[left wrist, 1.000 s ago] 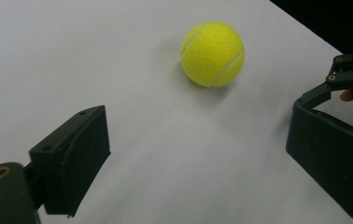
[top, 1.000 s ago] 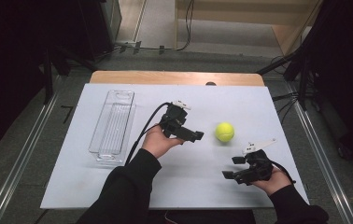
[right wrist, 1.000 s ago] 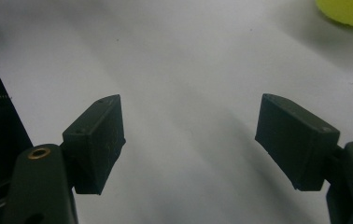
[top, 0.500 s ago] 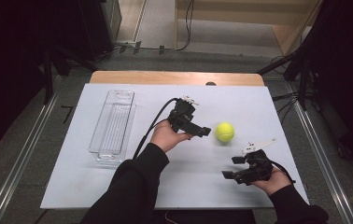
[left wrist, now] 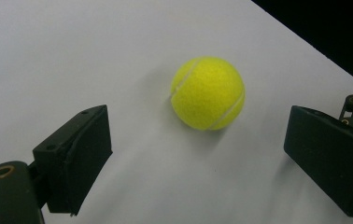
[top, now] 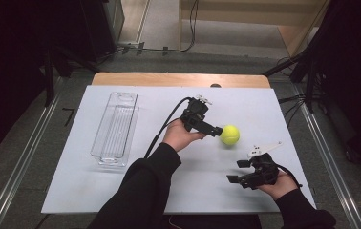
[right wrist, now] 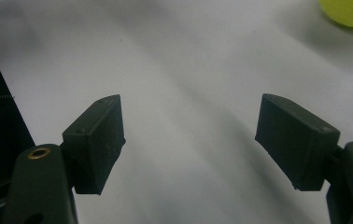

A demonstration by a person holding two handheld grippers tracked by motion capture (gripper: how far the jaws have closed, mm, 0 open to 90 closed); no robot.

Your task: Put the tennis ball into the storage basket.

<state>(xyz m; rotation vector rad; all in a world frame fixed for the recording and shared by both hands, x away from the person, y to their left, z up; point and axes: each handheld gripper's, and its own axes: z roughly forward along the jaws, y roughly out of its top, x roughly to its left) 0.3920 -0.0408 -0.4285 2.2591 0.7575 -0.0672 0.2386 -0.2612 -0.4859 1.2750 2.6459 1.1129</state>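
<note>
At centre-right of the high view, the left gripper [top: 218, 132], jaws spread wide and empty, lines up on the fuzzy yellow tennis ball [top: 229, 134] resting on the white table [top: 73, 181] for a grasp, while the right gripper [top: 239, 171], also open and empty, waits lower right.

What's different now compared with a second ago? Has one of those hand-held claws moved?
The left gripper has moved rightward across the table toward the tennis ball. Its fingers now stand open on either side of the ball, just short of it, nothing gripped yet. The ball, the right gripper, open near the front edge, and the clear tray at the left have stayed put.
</note>
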